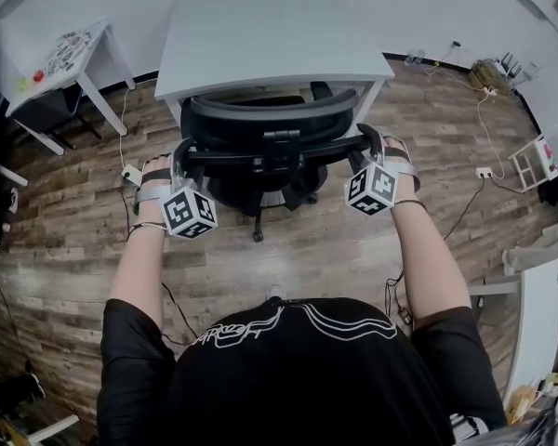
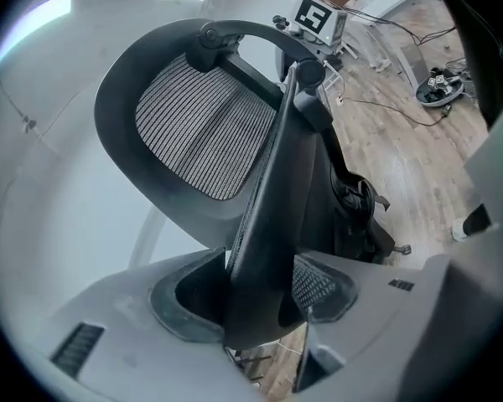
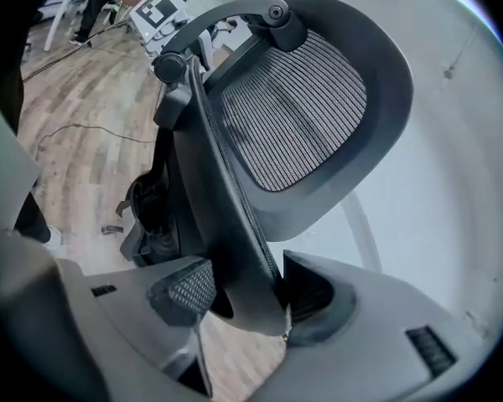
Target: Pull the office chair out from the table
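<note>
The black mesh-backed office chair (image 1: 265,147) stands tucked partly under the white table (image 1: 270,35), its backrest toward me. My left gripper (image 1: 180,152) clamps the left edge of the backrest frame, and my right gripper (image 1: 372,143) clamps the right edge. In the left gripper view the gripper (image 2: 256,304) has the thick black frame edge (image 2: 268,216) wedged between both pads. The right gripper view shows the same: the gripper (image 3: 243,296) is closed on the frame edge (image 3: 226,216), with the mesh (image 3: 302,107) beyond. The seat is mostly hidden under the backrest.
A small white side table (image 1: 70,59) stands at the far left. Cables and a power strip (image 1: 130,173) lie on the wood floor left of the chair. More cables and a socket (image 1: 484,172) lie to the right, near a white desk (image 1: 539,314).
</note>
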A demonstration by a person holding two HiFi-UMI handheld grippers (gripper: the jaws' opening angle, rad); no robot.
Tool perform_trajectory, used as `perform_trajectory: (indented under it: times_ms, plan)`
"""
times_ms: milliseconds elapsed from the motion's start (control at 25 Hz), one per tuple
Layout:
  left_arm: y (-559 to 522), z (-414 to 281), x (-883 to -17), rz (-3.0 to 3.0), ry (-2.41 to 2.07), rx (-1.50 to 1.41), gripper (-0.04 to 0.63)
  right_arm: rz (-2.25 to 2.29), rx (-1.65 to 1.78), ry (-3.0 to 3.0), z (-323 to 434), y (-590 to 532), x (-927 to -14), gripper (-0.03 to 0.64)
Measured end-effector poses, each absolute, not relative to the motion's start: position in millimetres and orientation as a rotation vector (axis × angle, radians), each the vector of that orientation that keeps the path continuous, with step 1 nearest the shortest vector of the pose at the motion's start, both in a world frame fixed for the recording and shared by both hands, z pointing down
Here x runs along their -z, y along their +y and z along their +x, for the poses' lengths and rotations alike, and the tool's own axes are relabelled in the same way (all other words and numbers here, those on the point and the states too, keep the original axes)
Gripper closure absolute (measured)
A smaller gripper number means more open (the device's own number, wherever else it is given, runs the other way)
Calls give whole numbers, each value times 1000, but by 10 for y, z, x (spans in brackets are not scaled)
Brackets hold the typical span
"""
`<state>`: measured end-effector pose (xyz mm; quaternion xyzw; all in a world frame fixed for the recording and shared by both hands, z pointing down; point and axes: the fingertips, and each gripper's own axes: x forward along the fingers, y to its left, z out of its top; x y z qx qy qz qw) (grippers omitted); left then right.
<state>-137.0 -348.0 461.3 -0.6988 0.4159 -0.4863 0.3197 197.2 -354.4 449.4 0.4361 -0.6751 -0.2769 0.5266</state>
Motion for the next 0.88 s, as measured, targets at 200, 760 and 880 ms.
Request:
perform_trajectory:
  times_ms: [200, 760, 880]
  plan:
    - [-2920, -1312, -4701, -1812, 1126, 1304, 393, 1047, 695, -1622, 2032, -3048, -4563, 376]
    - [-1896, -1328, -4760, -1791, 1180, 1310, 393, 1066, 734, -1647, 2013, -2046, -4607, 371]
    - [-1683, -1324, -4766, -1783, 1194, 1312, 393, 1065, 738, -1650, 2017, -1827, -4613, 371]
